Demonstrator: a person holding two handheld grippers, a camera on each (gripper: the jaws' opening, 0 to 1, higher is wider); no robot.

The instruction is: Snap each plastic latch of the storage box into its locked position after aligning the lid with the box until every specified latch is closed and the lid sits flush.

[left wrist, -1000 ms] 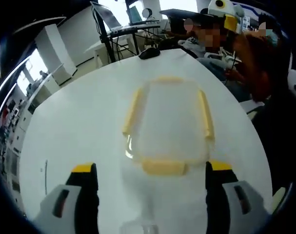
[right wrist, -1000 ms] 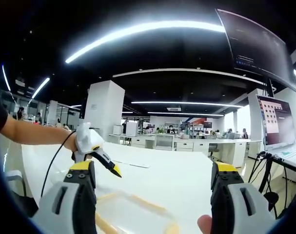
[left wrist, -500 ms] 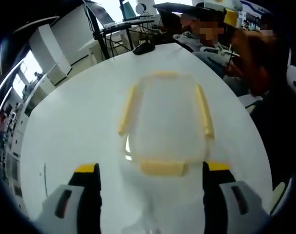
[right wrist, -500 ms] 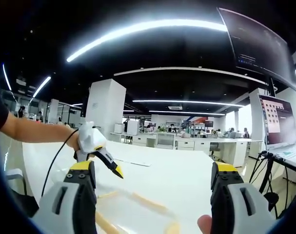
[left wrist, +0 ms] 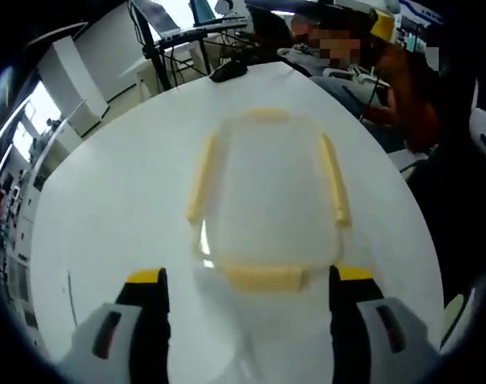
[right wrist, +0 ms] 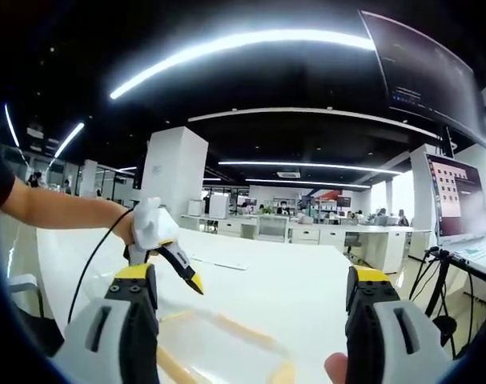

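Box [left wrist: 267, 192] between left gripper [left wrist: 247, 308] jaws (wide apart)

An open-plan office; rows of desks [right wrist: 307, 238], monitors [right wrist: 455, 200], long ceiling strip lights [right wrist: 234, 50].

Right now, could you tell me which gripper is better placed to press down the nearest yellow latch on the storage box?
Left, probably. The left gripper is open and looks down on the storage box, its near latch between the jaws. The right gripper points mostly out across the room, the box low at its view's bottom.
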